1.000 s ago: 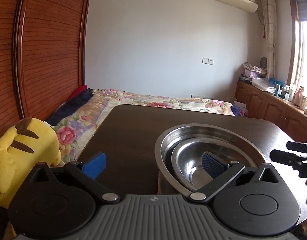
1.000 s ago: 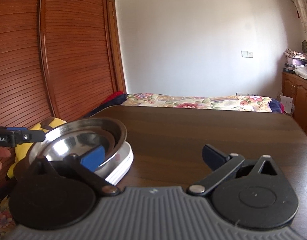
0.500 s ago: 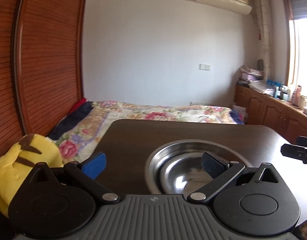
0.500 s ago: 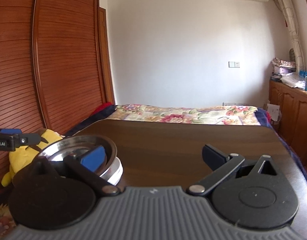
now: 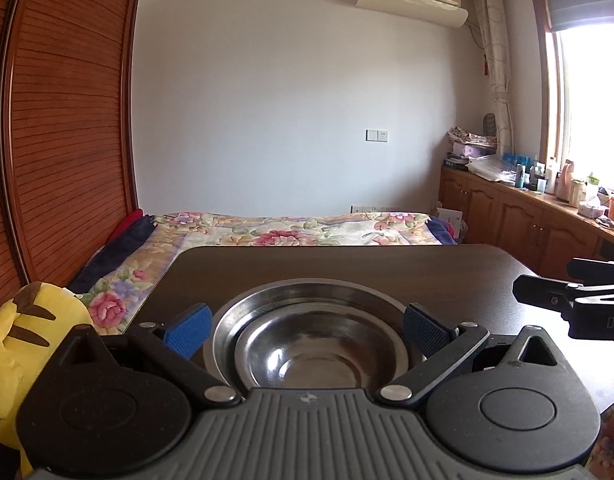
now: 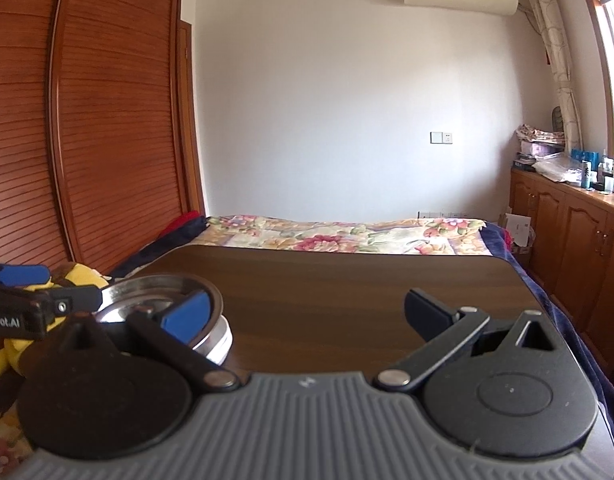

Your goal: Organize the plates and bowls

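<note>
**Both tools drawn back, the bowls stay stacked on the bench**

In the last second I pull my two tools back from the stack. A second ago my left tool (image 5: 305, 330) was close above the bowls and looked down into them; now it sits lower and farther back, and the stack stands framed between its two blue pads, which touch nothing. Its jaws are spread wide and hold nothing.

The small steel bowl (image 5: 307, 354) rests inside the large steel bowl (image 5: 307, 296), and both stand upright on the dark bench (image 5: 347, 264), near its left front part. In the right wrist view I see white plates (image 6: 221, 340) under the bowls, so the pile is plates below and bowls above. The pile has not moved during my retreat; only my cameras see it from farther away.

My right tool (image 6: 307, 312) is also spread and empty. It points over the bare middle of the bench, with the pile well to its left. In the left wrist view it shows at the right edge, apart from the bowls.

I judge that the stacking is finished: everything is nested in one pile and nothing else waits on the bench as far as I can see. The yellow plush toy (image 5: 31, 332) beside the bench is not part of the work.
</note>
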`<state>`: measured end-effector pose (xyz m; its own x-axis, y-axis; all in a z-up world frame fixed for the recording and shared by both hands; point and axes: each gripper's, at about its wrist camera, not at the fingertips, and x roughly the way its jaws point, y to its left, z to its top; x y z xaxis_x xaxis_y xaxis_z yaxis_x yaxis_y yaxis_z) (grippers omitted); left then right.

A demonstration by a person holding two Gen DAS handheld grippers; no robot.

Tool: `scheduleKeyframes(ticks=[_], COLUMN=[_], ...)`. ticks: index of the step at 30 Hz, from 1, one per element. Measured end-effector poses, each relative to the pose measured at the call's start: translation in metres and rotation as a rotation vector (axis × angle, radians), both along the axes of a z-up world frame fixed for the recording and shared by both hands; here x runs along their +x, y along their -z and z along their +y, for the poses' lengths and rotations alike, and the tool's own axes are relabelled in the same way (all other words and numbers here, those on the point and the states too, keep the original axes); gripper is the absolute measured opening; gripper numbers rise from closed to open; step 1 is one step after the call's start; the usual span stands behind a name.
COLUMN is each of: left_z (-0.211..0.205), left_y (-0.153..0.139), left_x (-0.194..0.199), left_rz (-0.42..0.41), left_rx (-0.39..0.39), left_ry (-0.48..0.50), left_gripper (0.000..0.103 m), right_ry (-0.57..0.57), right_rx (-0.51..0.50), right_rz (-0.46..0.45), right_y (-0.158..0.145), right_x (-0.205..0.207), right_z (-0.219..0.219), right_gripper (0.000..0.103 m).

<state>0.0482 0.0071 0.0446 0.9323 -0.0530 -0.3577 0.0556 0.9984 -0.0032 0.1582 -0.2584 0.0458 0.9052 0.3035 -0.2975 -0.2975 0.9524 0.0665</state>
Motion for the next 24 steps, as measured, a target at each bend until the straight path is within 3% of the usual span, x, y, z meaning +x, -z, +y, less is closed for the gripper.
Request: scheduleKeyframes(ticks=[24], left_z=[-0.018], left_y=[0.026], left_x=[-0.011], left_rz=[0.015], left_rx=[0.046], left_ry=[0.006], left_gripper=[0.103], right_ry=[0.093], right_rx=[0.012], right_rz=[0.000], right_y=[0.028], right_x=[-0.021], right_z=[-0.013], right_gripper=[0.103])
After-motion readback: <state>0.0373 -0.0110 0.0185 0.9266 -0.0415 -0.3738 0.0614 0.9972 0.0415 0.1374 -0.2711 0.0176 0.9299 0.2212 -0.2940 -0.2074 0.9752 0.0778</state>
